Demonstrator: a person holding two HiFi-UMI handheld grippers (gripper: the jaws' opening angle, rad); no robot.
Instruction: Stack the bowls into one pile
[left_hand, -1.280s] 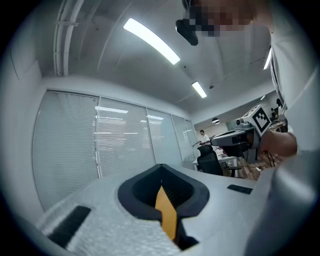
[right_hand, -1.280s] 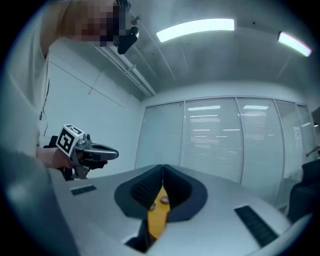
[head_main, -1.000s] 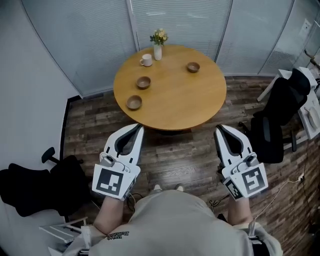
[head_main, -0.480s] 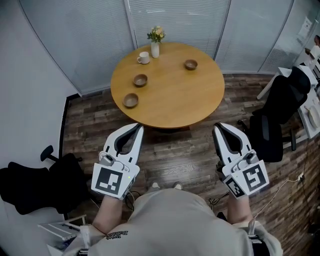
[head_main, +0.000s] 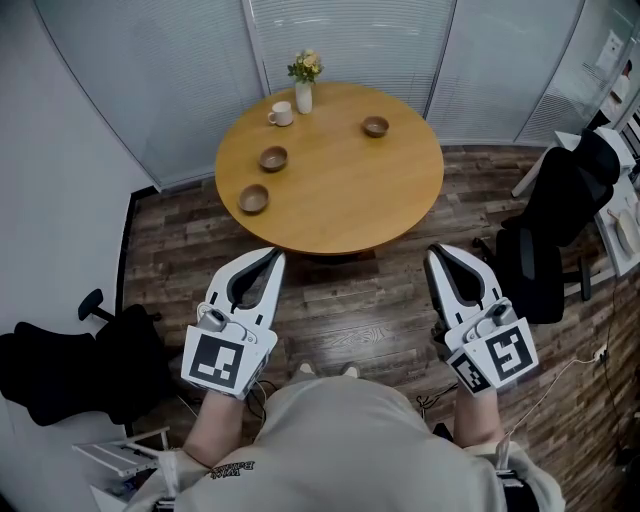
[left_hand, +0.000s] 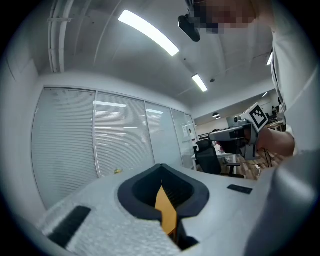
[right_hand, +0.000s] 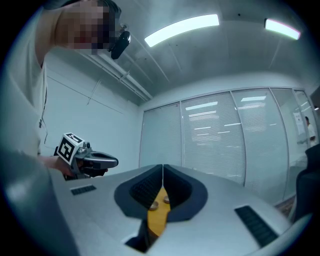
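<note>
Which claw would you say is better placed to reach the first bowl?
Probably the left claw: the nearest small brown bowl sits at the left of the round wooden table, ahead of it.

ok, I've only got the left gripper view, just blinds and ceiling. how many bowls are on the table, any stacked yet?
Observer: Three, none stacked. The head view shows a near bowl and a second bowl by the left edge of the table, and a third bowl towards the far right.
Operator: anything else up there?
Observer: A white cup and a vase of flowers, side by side at the far edge.
Operator: right gripper holding anything?
Observer: No. The right gripper has its jaws together with nothing between them. It's over the floor, short of the table.
</note>
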